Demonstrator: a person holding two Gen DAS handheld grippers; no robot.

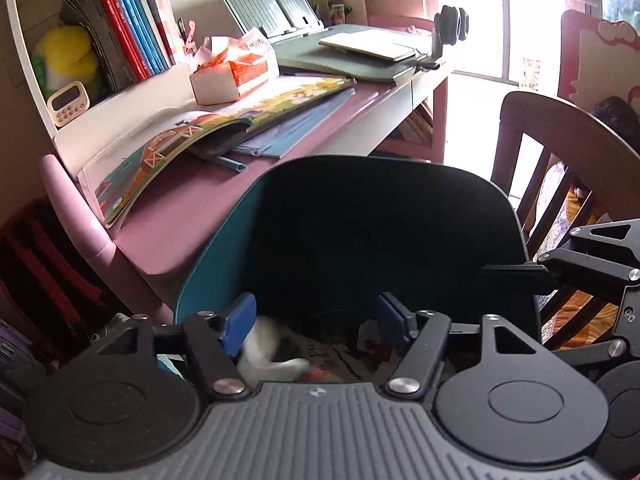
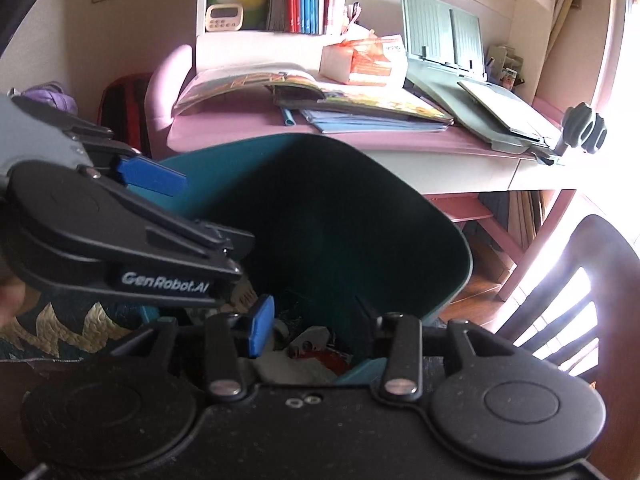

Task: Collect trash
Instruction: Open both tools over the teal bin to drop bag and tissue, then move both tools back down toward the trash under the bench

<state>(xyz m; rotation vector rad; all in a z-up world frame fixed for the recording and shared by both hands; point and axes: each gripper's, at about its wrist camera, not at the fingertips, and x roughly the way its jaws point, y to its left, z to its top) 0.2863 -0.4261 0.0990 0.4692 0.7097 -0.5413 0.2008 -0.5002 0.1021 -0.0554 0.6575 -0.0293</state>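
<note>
two grippers hang over the mouth of a teal trash bin (image 1: 216, 248), which stands in front of a pink desk (image 1: 176, 216). inside the bin, low down, lies a heap of trash (image 2: 304, 356): white crumpled paper (image 1: 264, 352), a red-and-white wrapper (image 2: 332, 356) and some printed scraps. the rest of the bin's inside is dark.

the left gripper (image 1: 316, 324) is spread wide, its blue pads well apart with nothing between them, just above the white paper. the right gripper (image 2: 316, 324) is likewise released, its fingers parted over the wrapper and gripping nothing; its right finger looks to sit at the bin's near rim.

on the desk lie an open picture book (image 1: 208, 128) over blue folders (image 1: 296, 132), and behind it an orange-and-white carton (image 1: 232, 72) with its top torn open; what it holds cannot be told. a shelf cubby (image 1: 24, 40) holds upright books (image 1: 128, 16), a yellow plush toy (image 1: 68, 52) and a small timer (image 1: 68, 102). a wooden chair (image 1: 560, 140) stands to the right.
</note>
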